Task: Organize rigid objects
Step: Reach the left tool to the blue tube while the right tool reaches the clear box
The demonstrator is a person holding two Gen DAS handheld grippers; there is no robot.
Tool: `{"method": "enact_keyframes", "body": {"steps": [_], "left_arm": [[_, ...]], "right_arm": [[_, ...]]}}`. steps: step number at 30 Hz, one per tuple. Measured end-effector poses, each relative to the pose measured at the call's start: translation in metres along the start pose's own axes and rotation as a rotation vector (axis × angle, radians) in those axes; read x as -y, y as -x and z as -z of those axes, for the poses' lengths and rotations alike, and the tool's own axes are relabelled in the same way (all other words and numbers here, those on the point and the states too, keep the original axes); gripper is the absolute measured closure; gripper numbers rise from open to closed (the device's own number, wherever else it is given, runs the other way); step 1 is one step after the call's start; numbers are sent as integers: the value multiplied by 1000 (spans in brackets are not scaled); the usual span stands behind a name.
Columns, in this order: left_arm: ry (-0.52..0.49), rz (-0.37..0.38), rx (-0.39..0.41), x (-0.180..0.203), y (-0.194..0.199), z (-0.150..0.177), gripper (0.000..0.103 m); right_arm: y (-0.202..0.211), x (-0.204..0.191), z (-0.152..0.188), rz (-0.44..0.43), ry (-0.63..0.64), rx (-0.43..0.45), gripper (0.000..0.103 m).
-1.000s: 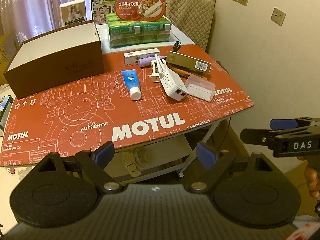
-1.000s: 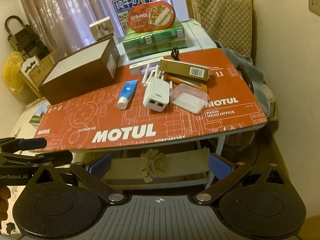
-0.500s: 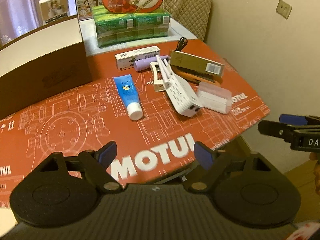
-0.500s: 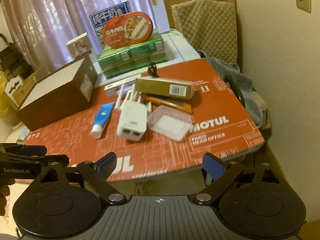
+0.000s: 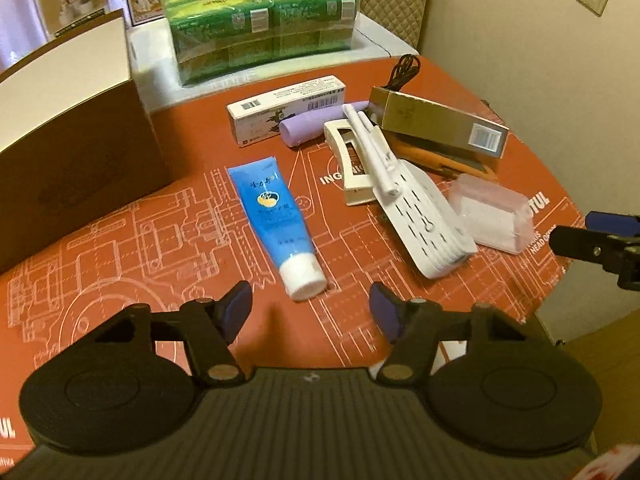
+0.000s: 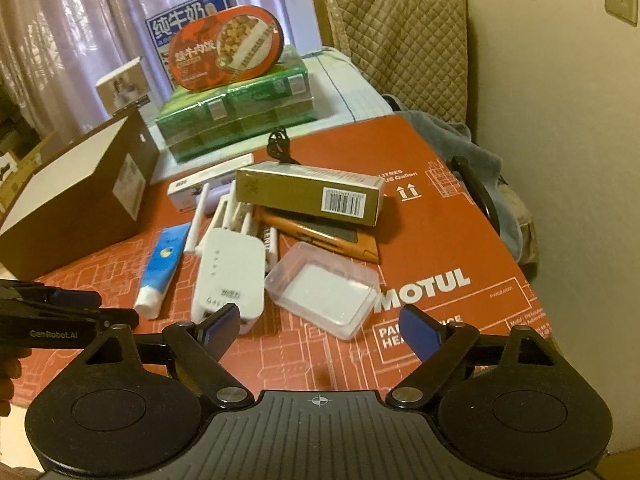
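Note:
A blue tube with a white cap lies on the red MOTUL board. My left gripper hovers just short of its cap, jaws closing with nothing between them. To the right lie a white router with antennas, a clear plastic case, a gold box over an orange tool, a purple cylinder and a white carton. My right gripper hangs above the board's near edge, in front of the clear case and the router, jaws closing and empty.
A big brown box with a white lid stands at the left. Green packs with a red food bowl on top stand behind the board. A quilted chair and grey cloth sit at the right, by the wall.
Both grippers have come forward and down over the board, so the objects look nearer and larger. The left gripper's jaws have narrowed noticeably; the right's slightly.

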State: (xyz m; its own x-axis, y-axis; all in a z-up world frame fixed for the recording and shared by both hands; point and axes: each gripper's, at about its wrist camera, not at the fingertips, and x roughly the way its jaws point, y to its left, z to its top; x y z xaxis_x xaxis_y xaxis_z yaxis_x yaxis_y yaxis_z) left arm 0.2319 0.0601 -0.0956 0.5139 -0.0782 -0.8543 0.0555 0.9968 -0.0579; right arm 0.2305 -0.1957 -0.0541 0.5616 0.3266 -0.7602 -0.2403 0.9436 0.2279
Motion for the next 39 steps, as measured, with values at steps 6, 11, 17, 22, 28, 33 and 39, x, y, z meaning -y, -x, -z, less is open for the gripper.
{"method": "enact_keyframes", "body": {"steps": [6,11,17,22,28,33,39], "left_arm": [[-33,26,-17,-9,-20,-19,47],[-60,44,-34,-14,-37,-31,52],[-61,36,-58,-16,-56,-36,58],[-16,10,-59,-18,-64,-34,64],[68,-42,-49,-19,-57,-25,74],[167,-103,-48,-24,-44,-6,74],[285,-159,-52,-27,-23,23,74]], "right_arm": [[-14,-1,-9,35,-23,-16,19],[-25,-3,-15,65,-35,-24,19],[-32,-3,-19,70,-24,-28,19],[-39,4,-26,32,42,-38,19],[-51,12,-37,-69,183,-69,19],[-65,10,-41,-158,353,-126,26],[-85,4,-35,-218,558,-181,35]]}}
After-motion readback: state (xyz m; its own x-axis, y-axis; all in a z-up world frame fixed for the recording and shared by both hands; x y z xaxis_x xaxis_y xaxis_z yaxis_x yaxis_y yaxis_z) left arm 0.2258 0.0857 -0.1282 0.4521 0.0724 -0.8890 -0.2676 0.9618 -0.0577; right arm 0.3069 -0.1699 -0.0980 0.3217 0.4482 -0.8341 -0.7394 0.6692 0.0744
